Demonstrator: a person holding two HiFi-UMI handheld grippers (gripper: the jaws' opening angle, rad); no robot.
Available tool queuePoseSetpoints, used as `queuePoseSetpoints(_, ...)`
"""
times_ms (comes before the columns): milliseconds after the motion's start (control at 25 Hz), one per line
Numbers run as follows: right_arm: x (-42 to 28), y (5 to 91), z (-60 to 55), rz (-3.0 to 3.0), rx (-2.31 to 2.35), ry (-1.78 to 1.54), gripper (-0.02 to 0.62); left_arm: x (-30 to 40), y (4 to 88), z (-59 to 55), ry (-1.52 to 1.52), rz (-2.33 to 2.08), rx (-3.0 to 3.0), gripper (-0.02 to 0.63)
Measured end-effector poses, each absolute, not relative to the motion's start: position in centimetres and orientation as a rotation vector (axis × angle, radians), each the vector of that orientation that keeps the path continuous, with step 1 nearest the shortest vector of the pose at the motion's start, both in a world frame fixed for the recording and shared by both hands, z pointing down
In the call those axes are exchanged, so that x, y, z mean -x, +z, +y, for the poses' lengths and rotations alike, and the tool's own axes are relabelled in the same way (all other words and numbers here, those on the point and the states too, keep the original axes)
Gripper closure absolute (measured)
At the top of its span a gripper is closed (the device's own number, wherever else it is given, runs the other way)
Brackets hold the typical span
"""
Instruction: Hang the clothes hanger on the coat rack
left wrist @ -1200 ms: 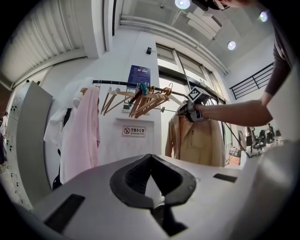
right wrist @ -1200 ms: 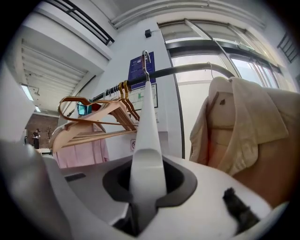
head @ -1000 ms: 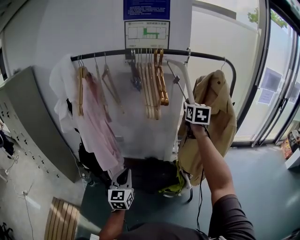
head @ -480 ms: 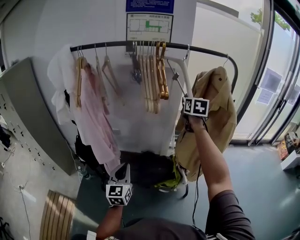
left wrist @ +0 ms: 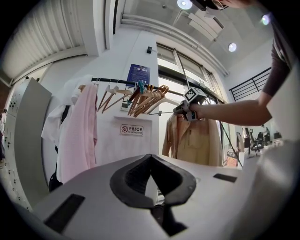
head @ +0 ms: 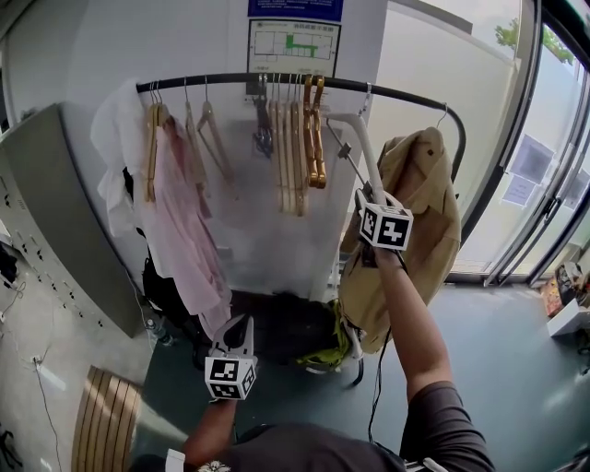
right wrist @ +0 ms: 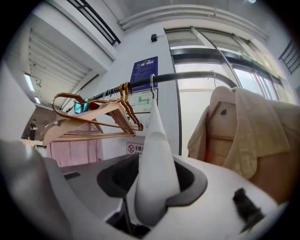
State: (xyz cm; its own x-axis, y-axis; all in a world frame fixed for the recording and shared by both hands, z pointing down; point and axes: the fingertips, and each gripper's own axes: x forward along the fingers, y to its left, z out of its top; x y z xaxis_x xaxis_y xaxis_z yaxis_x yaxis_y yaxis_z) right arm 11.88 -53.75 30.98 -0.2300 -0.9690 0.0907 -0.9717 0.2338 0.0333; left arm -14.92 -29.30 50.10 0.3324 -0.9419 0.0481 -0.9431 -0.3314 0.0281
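Sign (left wrist: 131,130) on white wall panel (left wrist: 117,150): no-smoking symbol, reads "无烟办公室". Blue notice (head: 295,8) and chart sheet (head: 293,48) above coat rack (head: 230,79): print illegible.

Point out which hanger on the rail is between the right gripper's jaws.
The white hanger, hooked on the rail right of the wooden bunch; the right gripper's jaws are opening around it.

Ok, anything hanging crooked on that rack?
The white hanger, hooked on the rail between the wooden hangers and the tan shirt, hangs askew: its arm slants out into the right gripper, whose jaws are opening around it.
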Motion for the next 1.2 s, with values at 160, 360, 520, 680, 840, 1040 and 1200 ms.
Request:
queuePoseSetpoints(160, -12.4, 31.8, -50.4, -2.446, -1.909, -0.008, 0.413, 14.1, 50.7, -29.2, 0.05, -1.763, -2.525, 0.597)
queuePoseSetpoints(360, -12.3, 34.9, -45.5, -2.472, -1.912, -0.02, 0.413, 12.4, 50.5, -29.4, 0.053, -1.73, -2.553, 0.598)
queuePoseSetpoints(520, -11.2, 39.4, -41.5, -2.442, -1.86, -0.055, 0.413, 11.2, 49.8, -29.5, 0.031, -1.71, -2.57, 0.597)
queuePoseSetpoints(680, -10.4, 41.4, -37.5, -2.44, -1.921, -0.193, 0.479, 10.8, 49.2, -29.7, 0.03, -1.701, -2.59, 0.597)
queuePoseSetpoints(840, -9.2, 42.9, -34.5, -2.475, -1.922, -0.237, 0.561, 10.4, 49.2, -29.9, 0.056, -1.7, -2.606, 0.597)
queuePoseSetpoints(1040, -8.3, 46.7, -32.6, -2.473, -1.858, -0.104, 0.58, 10.2, 48.5, -30.3, 0.046, -1.707, -2.613, 0.597)
queuePoseSetpoints(1200, -8.1, 48.7, -32.0, -2.464, -1.841, -0.048, 0.58, 10.0, 48.6, -30.4, 0.044, -1.707, -2.608, 0.597)
